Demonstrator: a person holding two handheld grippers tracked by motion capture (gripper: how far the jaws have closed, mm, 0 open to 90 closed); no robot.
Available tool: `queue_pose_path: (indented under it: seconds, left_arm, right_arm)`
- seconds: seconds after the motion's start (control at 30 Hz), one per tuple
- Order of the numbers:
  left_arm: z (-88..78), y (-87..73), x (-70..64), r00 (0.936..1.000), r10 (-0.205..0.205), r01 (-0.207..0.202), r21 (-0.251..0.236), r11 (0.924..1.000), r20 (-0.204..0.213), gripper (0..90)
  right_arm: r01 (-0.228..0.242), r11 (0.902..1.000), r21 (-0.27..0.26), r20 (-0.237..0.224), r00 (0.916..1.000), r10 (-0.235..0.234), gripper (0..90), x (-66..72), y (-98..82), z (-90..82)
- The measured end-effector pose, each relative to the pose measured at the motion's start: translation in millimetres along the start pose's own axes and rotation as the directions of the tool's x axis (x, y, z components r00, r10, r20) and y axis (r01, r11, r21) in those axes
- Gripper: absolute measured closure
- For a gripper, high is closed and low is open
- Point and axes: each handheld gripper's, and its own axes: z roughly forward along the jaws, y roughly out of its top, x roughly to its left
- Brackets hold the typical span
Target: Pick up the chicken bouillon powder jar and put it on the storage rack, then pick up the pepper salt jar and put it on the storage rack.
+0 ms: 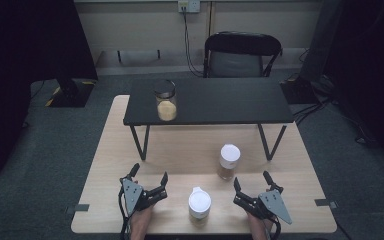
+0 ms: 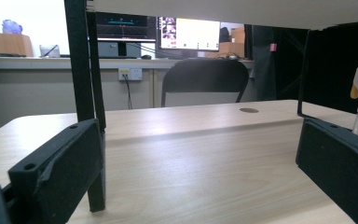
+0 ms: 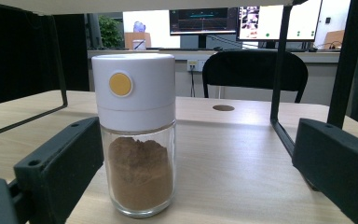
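While you hold both grippers low over the near edge of the bench point(image 1: 130, 150), their fingers stand wide open and grip nothing. Your left gripper point(image 1: 150, 176) is at the left of the near side, and your right gripper point(image 1: 252, 181) is at the right — both point away from you, toward the black shelf point(image 1: 215, 102) that stands on thin legs across the far half of the bench.

Between the two grippers, close to the near edge, stands a jar with a white cap point(image 1: 199, 204), upright and touching neither gripper. A second jar, the spice jar point(image 1: 228, 162), stands a little farther in, just in front of your right gripper and near the right leg of the shelf. In the right gripper view the spice jar point(image 3: 137, 140) is upright on the wood, with brown powder in its glass body and a yellow round button on the white cap; it is between the lines of the two fingers but ahead of them, and I see no contact. In the left gripper view the open fingers frame bare wood.

On top of the shelf, at its left part, stands a glass jar with a dark lid point(image 1: 166, 101) — it holds a pale yellow powder.
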Motion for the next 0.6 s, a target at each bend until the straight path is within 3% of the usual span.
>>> queue_pose_path:
  seconds: [0.6]
  left_arm:
    - [0.1, -0.8, -1.9, 0.9992, 0.014, -0.014, -0.01, 0.9999, -0.038, 0.2]
  right_arm:
    - [0.0, 1.0, -0.001, 0.0, 1.0, 0.0, 0.8, 0.0, -0.1, -0.1]
